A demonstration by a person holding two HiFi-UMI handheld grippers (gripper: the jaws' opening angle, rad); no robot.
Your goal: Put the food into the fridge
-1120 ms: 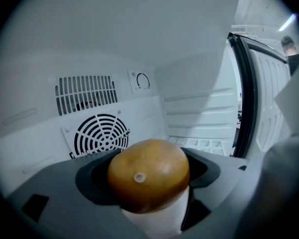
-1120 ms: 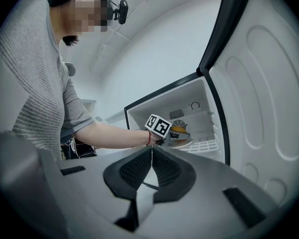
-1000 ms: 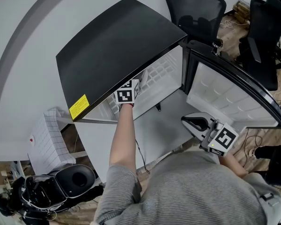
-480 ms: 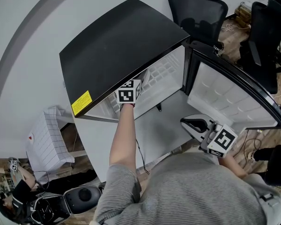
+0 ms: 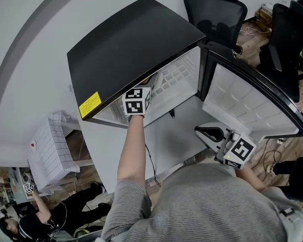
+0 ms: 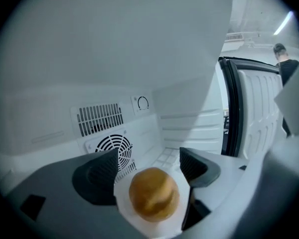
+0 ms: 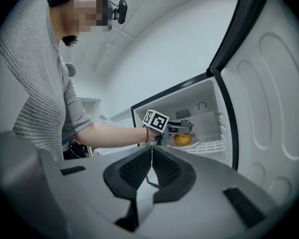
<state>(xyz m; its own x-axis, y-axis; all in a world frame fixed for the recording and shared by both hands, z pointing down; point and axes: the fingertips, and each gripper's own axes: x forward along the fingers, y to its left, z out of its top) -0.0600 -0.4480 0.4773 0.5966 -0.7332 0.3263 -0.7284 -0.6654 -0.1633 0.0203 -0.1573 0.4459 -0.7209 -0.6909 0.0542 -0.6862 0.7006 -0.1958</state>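
A small fridge [image 5: 131, 49] with a black top stands open, its door [image 5: 247, 105] swung out to the right. My left gripper [image 6: 148, 163] reaches into the cavity, shut on a white plate [image 6: 139, 220] that carries a golden round bun [image 6: 153, 193]. The right gripper view shows the bun [image 7: 183, 139] just above the wire shelf [image 7: 212, 146], held by the left gripper [image 7: 177, 128]. In the head view only its marker cube [image 5: 136, 101] shows under the fridge top. My right gripper [image 5: 208, 131] hangs back in front of the door, jaws pressed together and empty [image 7: 151, 158].
The fridge's rear wall has a round fan grille [image 6: 112, 146] and a dial [image 6: 142, 102]. A white grid-patterned box [image 5: 50, 150] stands left of the fridge, and a person [image 5: 45, 221] is low at the left. Black office chairs [image 5: 217, 9] stand behind.
The left gripper stays in the fridge mouth with the plate, hardly moved. At the lower left a person has come into view where a black object stood. The right gripper has not moved.
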